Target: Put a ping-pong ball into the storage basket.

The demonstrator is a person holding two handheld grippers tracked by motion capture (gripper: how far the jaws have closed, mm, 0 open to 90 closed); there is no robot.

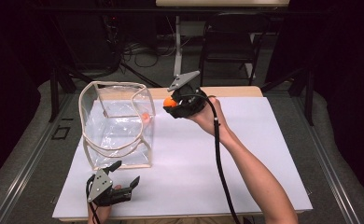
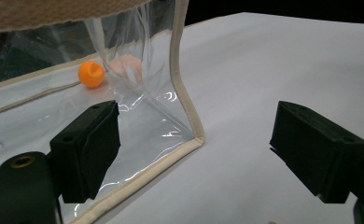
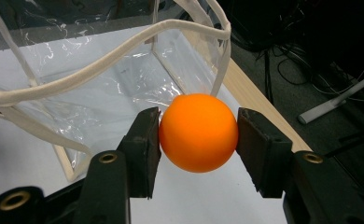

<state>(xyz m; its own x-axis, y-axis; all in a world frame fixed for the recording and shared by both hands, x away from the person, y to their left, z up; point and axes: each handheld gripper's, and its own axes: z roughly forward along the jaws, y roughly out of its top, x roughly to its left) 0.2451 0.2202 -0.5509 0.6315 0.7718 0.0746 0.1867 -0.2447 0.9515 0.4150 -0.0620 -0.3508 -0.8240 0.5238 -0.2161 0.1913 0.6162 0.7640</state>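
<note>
While the orange ball [image 3: 199,132] sits pinched between the jaws of the right claw [image 1: 171,103], held above the tabletop [image 1: 245,158] just beside the bag's 3 o'clock side, the step in hand looks like carrying it to the clear bag [image 1: 116,125]. Next, I judge, the claw must clear the cloth rim before letting go. Inside the bag, another orange ball [image 2: 91,74] lies on the bottom. At 7 o'clock, the left claw [image 1: 124,183] rests spread, holding nothing.
</note>
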